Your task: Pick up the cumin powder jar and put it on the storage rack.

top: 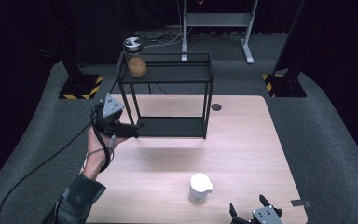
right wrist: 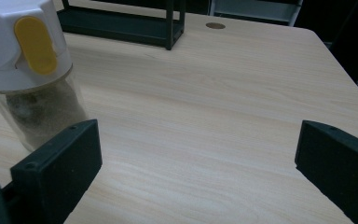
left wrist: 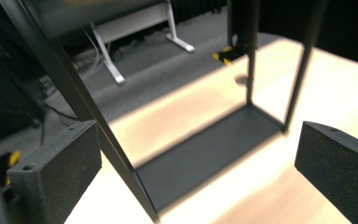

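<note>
Black metal frames the two-tier shelf rack at the back of the pale wooden worktop, and a clear glass jar of brown granules with a silver lid stands on the left end of its top tier, presumably stowed there. The left hand-held gripper hangs by the rack's lower left corner, jaws wide and empty. A white-capped shaker jar stands near the front edge, just beside the right hand-held gripper, whose jaws gape empty, likely ready to take it.
</note>
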